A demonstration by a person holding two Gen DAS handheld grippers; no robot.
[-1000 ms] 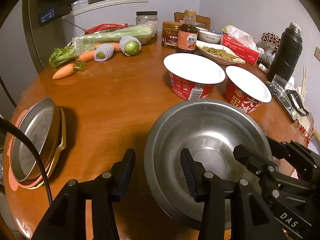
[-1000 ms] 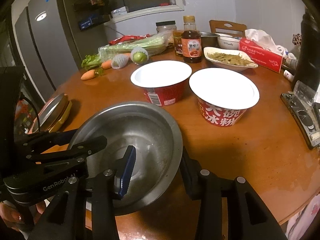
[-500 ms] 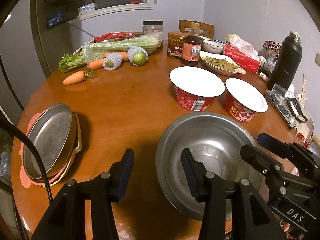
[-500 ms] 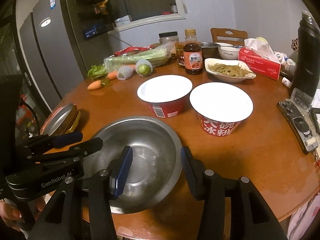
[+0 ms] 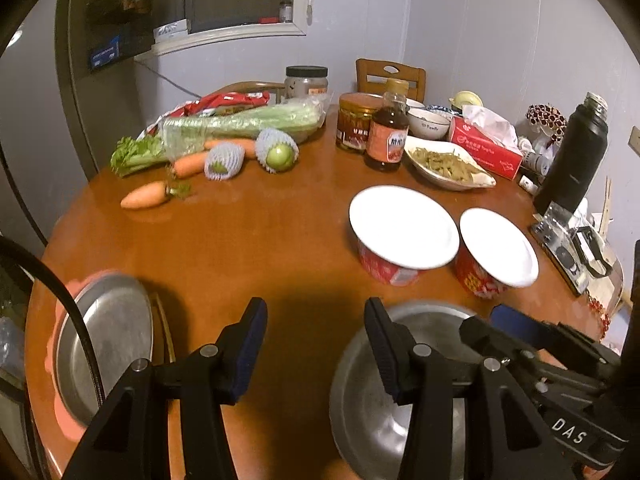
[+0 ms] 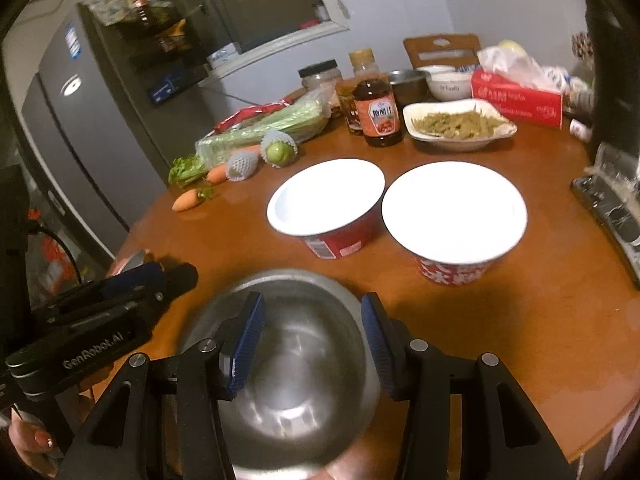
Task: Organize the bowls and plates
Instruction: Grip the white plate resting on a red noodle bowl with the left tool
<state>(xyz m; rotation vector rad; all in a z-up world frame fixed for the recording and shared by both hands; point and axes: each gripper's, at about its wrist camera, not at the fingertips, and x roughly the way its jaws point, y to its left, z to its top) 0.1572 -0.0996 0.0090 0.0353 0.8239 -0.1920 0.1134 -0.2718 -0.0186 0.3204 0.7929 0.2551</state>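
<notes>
On table, 6 o'clock edge: steel bowl (image 6: 296, 376), resting on the round wooden table (image 6: 520, 320).
Left gripper (image 5: 316, 344): jaws part-open, empty, over bare wood beside the bowl's rim.
Right gripper (image 6: 312, 344): jaws part-open, empty, above the bowl.
Stack at 9 o'clock: steel plate (image 5: 108, 344) on pink tray.
Advice: likely pinch the rim firmly, keep the bowl level.

Bare brown wooden counter (image 5: 256, 248) lies open centrally; two white-lidded red paper bowls (image 6: 326, 200) block the right, stacked metal plates (image 5: 108, 344) the left edge
</notes>
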